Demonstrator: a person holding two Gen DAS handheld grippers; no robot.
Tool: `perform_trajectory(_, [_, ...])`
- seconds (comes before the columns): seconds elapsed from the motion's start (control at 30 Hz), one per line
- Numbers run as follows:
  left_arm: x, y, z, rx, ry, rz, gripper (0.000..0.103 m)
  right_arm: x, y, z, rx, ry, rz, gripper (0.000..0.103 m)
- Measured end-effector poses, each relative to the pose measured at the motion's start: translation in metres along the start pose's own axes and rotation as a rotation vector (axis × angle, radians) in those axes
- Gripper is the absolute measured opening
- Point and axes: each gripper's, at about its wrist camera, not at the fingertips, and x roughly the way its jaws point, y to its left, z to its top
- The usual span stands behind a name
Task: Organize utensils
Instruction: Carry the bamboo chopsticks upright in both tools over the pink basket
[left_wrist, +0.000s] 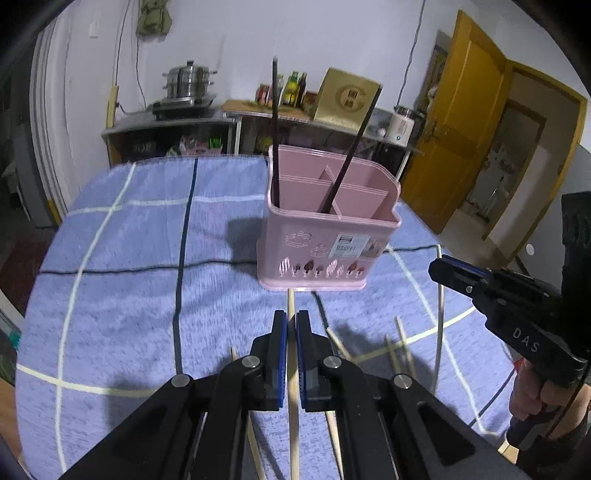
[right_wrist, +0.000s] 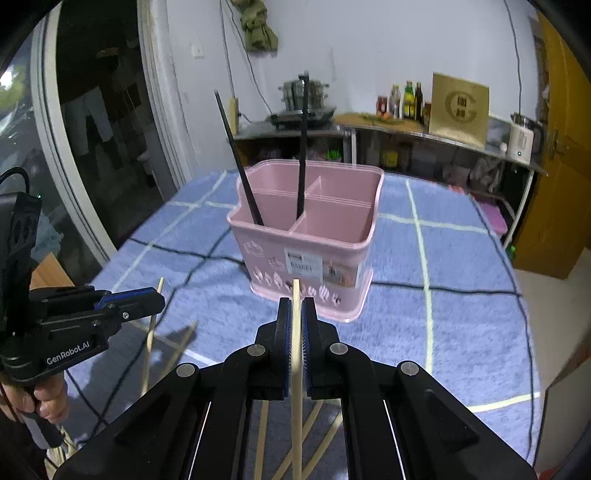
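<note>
Kitchen room with pale walls, a yellow door on one side and a metal shelf unit along the back wall, bearing a steel steamer pot, bottles, a gold box and a white kettle. Foreground: worktop covered by a blue checked cloth, seen from both wrist cameras.

Pink utensil basket — upright near the middle of the worktop, divided into compartments, a label on its front wall. Two dark chopsticks stand in it, each leaning out of a different compartment; in the right wrist view they appear as one tilted stick and one nearly upright.

Left claw — closed narrow on a pale wooden chopstick, which runs lengthwise between the blue pads and projects past the tips toward the basket's base. The same claw shows at the left of the right wrist view, the stick crossing it.

Right claw — likewise closed narrow on a second pale chopstick, its tip in front of the basket's lower wall. A hand holds its handle at the right edge of the left wrist view.

Loose pale chopsticks lie scattered on the cloth below both claws, some crossing one another.
</note>
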Motion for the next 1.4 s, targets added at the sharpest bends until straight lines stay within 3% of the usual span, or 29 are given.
perform_trajectory(0.2, [-0.03, -0.006, 0.012, 0.014, -0.058, -0.006, 0.005, -0.028, 0.007, 0.011, -0.018, -0.077, 0.001, 0.005])
perform_trajectory(0.53, [-0.06, -0.016, 0.021, 0.046, -0.111, -0.026, 0.004, -0.047, 0.009, 0.014, -0.025, -0.124, 0.005, 0.005])
perform_trajectory(0.97, [-0.067, -0.023, 0.035, 0.087, -0.122, -0.028, 0.005, -0.056, 0.01, 0.019, -0.029, -0.151, 0.014, 0.005])
perform_trajectory(1.4, [-0.076, -0.028, 0.092, 0.103, -0.174, -0.036, 0.005, -0.06, 0.006, 0.058, -0.019, -0.22, 0.04, 0.005])
